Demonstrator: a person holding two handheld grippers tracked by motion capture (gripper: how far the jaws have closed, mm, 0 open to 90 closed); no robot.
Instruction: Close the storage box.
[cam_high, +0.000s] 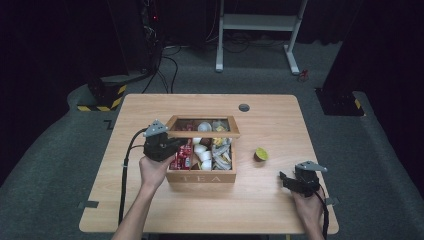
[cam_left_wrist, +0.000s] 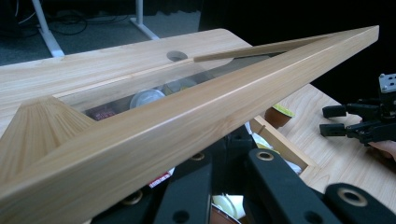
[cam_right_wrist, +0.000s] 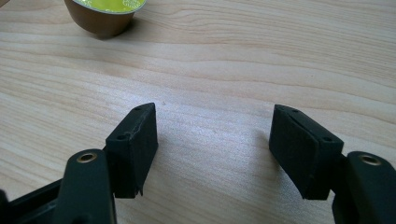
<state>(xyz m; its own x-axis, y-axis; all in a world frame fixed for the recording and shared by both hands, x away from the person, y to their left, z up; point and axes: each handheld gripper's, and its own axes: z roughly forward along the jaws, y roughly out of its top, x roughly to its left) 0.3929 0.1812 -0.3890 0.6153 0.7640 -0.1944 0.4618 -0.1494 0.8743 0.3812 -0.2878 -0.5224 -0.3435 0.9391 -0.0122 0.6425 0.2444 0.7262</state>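
Here, left gripper (cam_high: 172, 145) fingers under the raised tea box lid (cam_high: 202, 133), grip unclear, right gripper (cam_right_wrist: 212, 149) fingers wide apart, empty.

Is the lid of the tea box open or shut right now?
Open. The lid is raised off the tea box, propped on the left gripper, and the capsules inside are exposed.

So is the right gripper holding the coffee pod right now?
No. In the right gripper view, the right gripper has its jaws spread apart over bare table, and the pod sits well ahead of them, untouched.
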